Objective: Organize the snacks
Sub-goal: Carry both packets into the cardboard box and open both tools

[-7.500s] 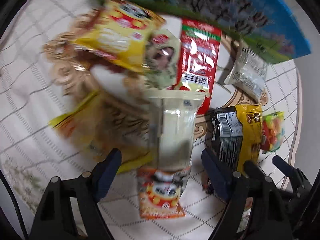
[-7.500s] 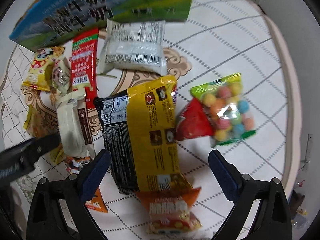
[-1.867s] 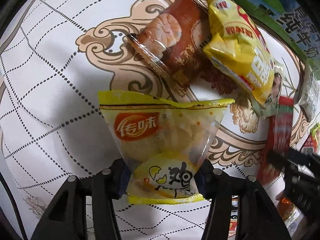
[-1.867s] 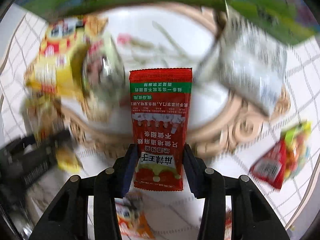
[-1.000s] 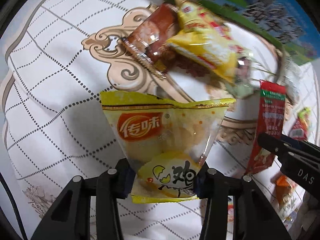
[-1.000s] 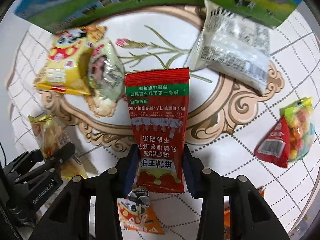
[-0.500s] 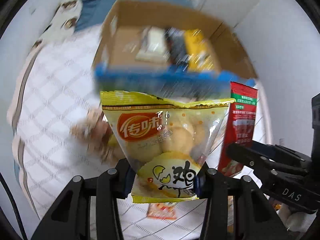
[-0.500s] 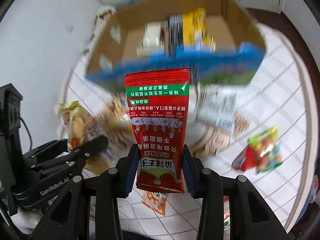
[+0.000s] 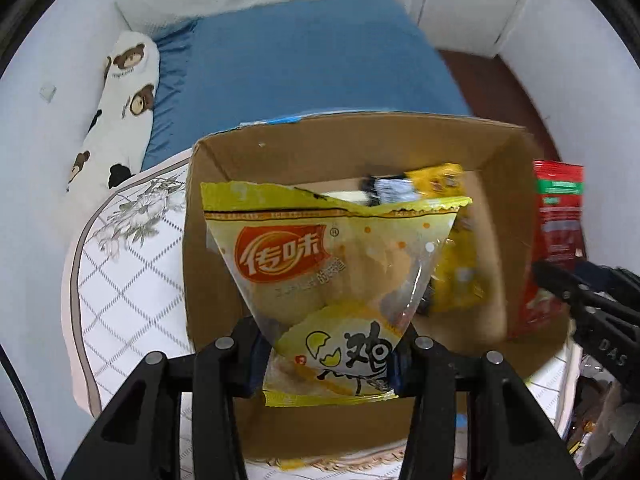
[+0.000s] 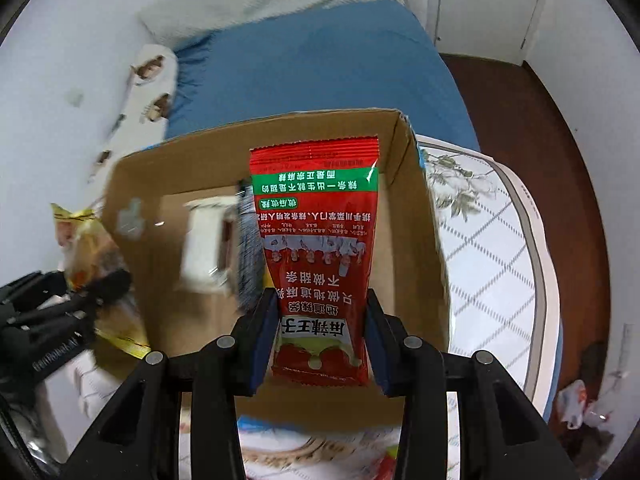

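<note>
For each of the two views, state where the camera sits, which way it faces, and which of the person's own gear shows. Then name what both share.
Left wrist: sits on the left gripper, facing steeply down into the cardboard box; its fingers clamp the yellow snack bag; right gripper at the right edge.
Right wrist: sits on the right gripper, facing down into the box; fingers clamp the red snack packet; left gripper at the left edge.
Shared: box, both packets, blue bedding.

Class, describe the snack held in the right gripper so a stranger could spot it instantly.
Find the open cardboard box in front of the blue bed. Above it, the right gripper pinches a tall, flat red sachet. Its green band sets it apart from the wide yellow packet in the left gripper.
</note>
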Demonstrator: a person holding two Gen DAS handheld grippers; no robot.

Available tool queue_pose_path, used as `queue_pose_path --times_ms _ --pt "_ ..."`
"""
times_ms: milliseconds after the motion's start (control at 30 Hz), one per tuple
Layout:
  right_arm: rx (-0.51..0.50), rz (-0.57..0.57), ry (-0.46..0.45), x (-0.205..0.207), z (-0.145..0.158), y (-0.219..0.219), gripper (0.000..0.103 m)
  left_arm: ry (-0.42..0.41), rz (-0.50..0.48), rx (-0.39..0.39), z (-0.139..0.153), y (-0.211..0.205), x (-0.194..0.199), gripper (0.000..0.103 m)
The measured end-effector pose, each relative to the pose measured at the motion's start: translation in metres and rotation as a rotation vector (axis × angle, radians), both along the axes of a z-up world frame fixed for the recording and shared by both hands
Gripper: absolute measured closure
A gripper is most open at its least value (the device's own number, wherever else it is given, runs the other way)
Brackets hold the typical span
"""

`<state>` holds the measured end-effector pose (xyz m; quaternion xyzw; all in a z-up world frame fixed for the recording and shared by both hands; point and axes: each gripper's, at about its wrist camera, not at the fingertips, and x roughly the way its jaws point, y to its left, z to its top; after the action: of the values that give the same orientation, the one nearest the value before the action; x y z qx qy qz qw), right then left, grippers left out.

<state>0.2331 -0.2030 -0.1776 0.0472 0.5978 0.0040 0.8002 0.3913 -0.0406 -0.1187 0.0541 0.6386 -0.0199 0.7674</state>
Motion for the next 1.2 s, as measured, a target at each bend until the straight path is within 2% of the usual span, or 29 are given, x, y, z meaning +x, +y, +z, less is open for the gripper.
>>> queue_pose_path --times_ms 167,367,400,433,467,500,600,733,1000,1200 --pt "-0.061 0.000 0.052 0.045 -0.033 -0.001 0.059 0.075 0.032 0.045 -0.039 0.017 0.043 0.060" --pt "-0.110 0.018 0.111 0.073 -0.062 -0.006 0.059 0.136 0.054 0.048 -0.067 0.027 0.067 0.059" --pt "-0.107 0.012 0.121 0.075 -0.066 -0.008 0.057 0.145 0.054 0.042 -0.070 0.028 0.069 0.059" --pt "-0.103 0.002 0.131 0.074 -0.069 -0.010 0.048 0.152 0.058 0.035 -0.072 0.029 0.070 0.057" --pt "-0.095 -0.006 0.142 0.076 -0.072 -0.012 0.043 0.153 0.070 0.018 -0.073 0.031 0.072 0.054" --pt "-0.086 -0.013 0.152 0.078 -0.077 -0.014 0.030 0.154 0.077 0.003 -0.074 0.033 0.073 0.044" --pt "-0.060 -0.031 0.152 0.079 -0.082 -0.018 0.024 0.140 0.086 -0.030 -0.072 0.034 0.075 0.012" --pt "-0.052 -0.029 0.137 0.077 -0.079 -0.014 0.013 0.125 0.099 -0.050 -0.068 0.034 0.072 0.011" --pt "-0.050 -0.016 0.083 0.054 -0.057 0.001 0.013 0.035 0.108 -0.079 -0.048 0.032 0.038 0.011" --pt "-0.043 -0.009 0.015 0.022 -0.041 0.007 0.013 -0.068 0.141 -0.089 -0.025 0.031 -0.006 0.011"
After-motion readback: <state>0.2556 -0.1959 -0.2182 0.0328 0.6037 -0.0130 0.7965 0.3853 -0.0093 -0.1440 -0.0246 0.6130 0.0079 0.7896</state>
